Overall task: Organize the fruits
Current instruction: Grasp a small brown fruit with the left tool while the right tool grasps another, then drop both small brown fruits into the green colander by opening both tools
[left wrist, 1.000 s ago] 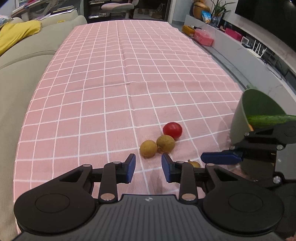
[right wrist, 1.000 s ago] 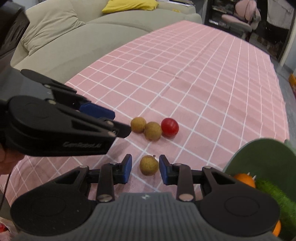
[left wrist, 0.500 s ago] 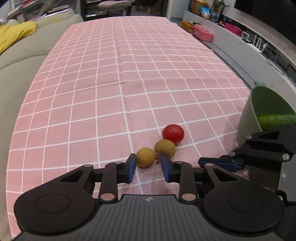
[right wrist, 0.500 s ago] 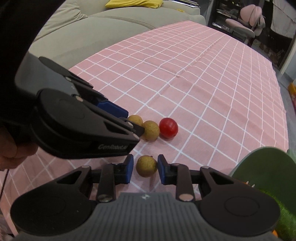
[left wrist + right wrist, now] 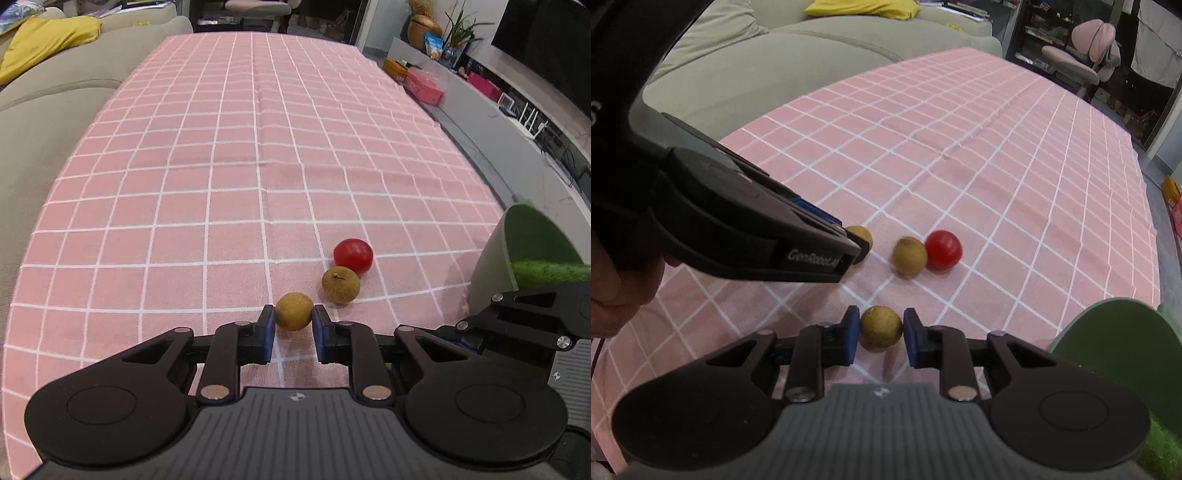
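Note:
Three tan longans and a red cherry tomato (image 5: 352, 255) lie on the pink checked tablecloth. My left gripper (image 5: 294, 325) has its blue pads against both sides of one longan (image 5: 294, 311), which rests on the cloth. A second longan (image 5: 340, 284) sits beside the tomato. My right gripper (image 5: 880, 336) brackets a third longan (image 5: 880, 328) between its pads, with a small gap on the right side. The left gripper also shows in the right wrist view (image 5: 849, 243), over its longan (image 5: 862, 236).
A green bowl (image 5: 532, 236) stands at the right with a cucumber (image 5: 546, 271) in it; it also shows in the right wrist view (image 5: 1115, 332). A beige sofa (image 5: 44, 110) runs along the table's left edge. Shelves and boxes lie beyond the right edge.
Both grippers have moved forward and narrowed around their longans. The left one has pulled its longan away from the other longan and the tomato.

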